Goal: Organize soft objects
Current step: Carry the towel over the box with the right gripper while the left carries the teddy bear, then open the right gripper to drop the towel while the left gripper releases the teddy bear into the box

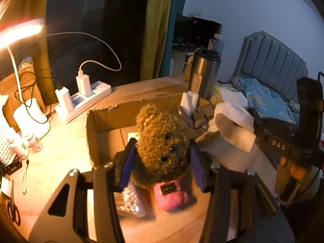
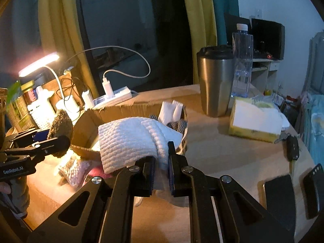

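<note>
Clamped between the blue pads of the left tool (image 1: pixel 162 162) is a brown curly plush toy (image 1: pixel 162 141) in a pink outfit, gripped at both sides of its head and lifted off the surface (image 1: pixel 60 158). Its pink lower part hangs just in front of a knitted white item (image 1: pixel 132 202) that lies on the surface. Behind the toy an open cardboard box (image 1: pixel 101 117) is seen, with folded white pieces standing in its far right corner.

In the right wrist view, the right tool (image 2: pixel 162 162) is closed on a white ribbed sock (image 2: pixel 129 141), a fold of which is pinched between the narrow jaws; the rest is draped forward and held over the near edge of the box. The left tool and the toy's brown fur are visible at the left of this view.

Beyond the box, a steel tumbler (image 2: pixel 215 81), a clear water bottle (image 2: pixel 242 60) and a tissue pack (image 2: pixel 257 119) stand on the surface. A lit desk lamp (image 1: pixel 20 32) and a white power strip (image 1: pixel 89 97) are at the left.
</note>
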A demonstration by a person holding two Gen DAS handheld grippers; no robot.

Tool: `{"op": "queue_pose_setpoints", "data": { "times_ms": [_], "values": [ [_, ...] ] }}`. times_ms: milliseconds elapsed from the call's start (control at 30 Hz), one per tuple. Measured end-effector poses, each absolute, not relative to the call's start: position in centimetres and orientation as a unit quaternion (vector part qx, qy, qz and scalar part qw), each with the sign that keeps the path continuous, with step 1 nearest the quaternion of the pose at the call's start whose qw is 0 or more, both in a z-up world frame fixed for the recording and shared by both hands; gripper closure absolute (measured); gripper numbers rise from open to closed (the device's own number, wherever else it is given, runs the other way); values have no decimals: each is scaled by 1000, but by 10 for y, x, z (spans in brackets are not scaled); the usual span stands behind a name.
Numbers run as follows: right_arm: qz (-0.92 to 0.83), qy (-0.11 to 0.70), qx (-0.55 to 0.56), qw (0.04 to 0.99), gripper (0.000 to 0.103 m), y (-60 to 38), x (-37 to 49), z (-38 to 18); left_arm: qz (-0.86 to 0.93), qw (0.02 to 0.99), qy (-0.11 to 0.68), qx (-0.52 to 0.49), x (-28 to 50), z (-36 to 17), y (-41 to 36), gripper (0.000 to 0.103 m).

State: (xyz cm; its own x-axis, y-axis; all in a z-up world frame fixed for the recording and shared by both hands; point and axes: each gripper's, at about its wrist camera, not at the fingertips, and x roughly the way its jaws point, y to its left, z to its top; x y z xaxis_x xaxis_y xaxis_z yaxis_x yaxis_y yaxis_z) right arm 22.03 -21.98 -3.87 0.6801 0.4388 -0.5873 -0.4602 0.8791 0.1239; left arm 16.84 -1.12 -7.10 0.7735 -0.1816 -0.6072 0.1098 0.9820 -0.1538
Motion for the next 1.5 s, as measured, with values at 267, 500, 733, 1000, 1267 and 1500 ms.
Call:
{"op": "queue_pose_setpoints", "data": {
  "times_ms": [267, 500, 733, 1000, 1267, 1500],
  "values": [
    [237, 310, -16, 921, 90, -221, 243, -35, -78, 937, 334, -61, 192, -74, -16, 52],
    [239, 314, -14, 919, 90, -214, 261, -40, -77, 932, 348, -66, 213, -83, -17, 52],
    [239, 318, -17, 917, 89, -205, 278, -45, -80, 927, 360, -72, 234, -93, -19, 52],
    [233, 344, -30, 909, 60, -197, 296, -61, -94, 918, 376, -79, 255, -106, -26, 51],
    [251, 332, -18, 909, 46, -205, 289, -51, -97, 909, 396, -89, 268, -119, -31, 51],
    [285, 298, 26, 911, 45, -223, 276, -32, -104, 904, 406, -77, 273, -120, -38, 50]
  ]
}}
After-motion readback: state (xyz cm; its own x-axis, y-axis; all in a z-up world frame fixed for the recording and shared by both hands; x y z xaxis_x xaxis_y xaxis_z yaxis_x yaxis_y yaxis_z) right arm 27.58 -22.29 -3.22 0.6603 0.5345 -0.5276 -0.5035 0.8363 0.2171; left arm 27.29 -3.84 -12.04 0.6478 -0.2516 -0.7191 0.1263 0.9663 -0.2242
